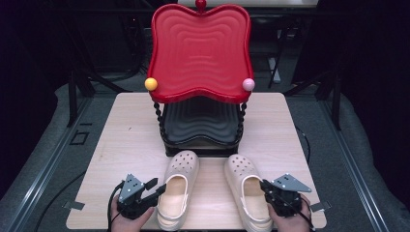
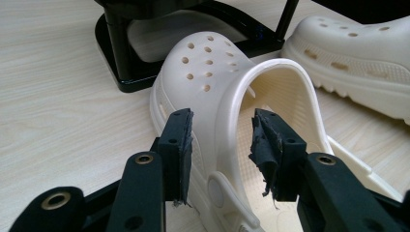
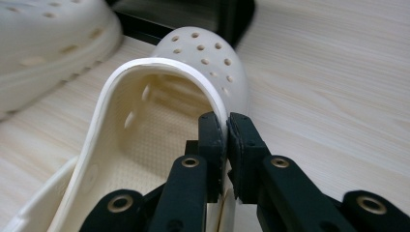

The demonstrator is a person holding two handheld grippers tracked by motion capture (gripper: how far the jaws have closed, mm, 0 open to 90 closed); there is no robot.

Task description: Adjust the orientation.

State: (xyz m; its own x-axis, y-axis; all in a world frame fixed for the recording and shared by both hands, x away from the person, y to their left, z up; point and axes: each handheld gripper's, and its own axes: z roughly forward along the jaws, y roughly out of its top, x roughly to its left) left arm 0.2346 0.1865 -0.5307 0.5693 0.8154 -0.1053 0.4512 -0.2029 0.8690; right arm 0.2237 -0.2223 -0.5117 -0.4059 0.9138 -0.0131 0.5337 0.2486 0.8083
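We see two cream clogs lying side by side on the desk (image 1: 121, 140), toes pointing away from us toward a two-tier stand with a red top tray (image 1: 200, 48) and a black lower tray (image 1: 200, 123).

The left gripper (image 2: 220, 140) comes at the left clog (image 2: 212, 82) from its outer side. Its jaws stand apart and straddle the raised collar of the shoe's opening — one jaw outside the wall, the other inside over the footbed. The outer pad lies close against the wall; the inner pad has a gap between it and the collar, so we read these jaws as open around the rim, not pressing it. Beyond the jaws lie the perforated toe and then the black base of the stand (image 2: 125, 72).

The right gripper (image 3: 226, 145) is on the right clog (image 3: 169, 96). Its jaws are drawn in narrow and pinch the thin edge of the opening's collar on the shoe's outer side — one pad inside the shoe, one outside, the rim clamped between them. Ahead of these jaws the holed toe cap points at the stand.

In the high view each hand sits at the near desk edge, the left hand (image 1: 128, 220) just outside the left clog, the right hand (image 1: 290, 217) just outside the right clog.
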